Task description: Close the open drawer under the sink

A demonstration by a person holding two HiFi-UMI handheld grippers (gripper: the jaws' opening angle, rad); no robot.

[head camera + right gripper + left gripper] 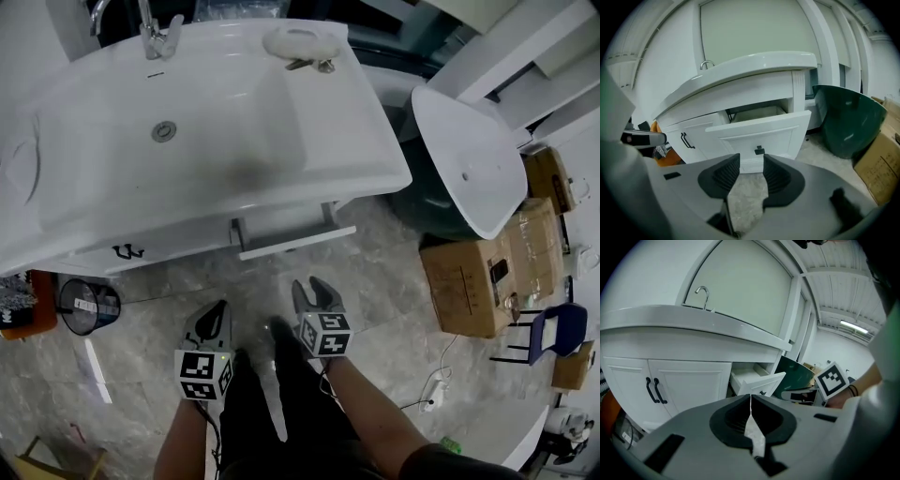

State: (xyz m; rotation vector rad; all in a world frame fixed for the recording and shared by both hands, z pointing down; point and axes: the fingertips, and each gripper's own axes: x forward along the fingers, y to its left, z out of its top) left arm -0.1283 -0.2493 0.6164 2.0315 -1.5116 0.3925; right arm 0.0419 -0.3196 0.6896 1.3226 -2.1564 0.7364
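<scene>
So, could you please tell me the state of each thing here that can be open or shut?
drawer: pulled open under the sink.
cabinet doors: closed.
left gripper: jaws shut, holding nothing.
right gripper: jaws open, nothing between them.

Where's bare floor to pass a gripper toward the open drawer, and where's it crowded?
Bare floor lies between the drawer and the person's legs. Crowded: cardboard boxes and green tub at right, black bucket at left.
</scene>
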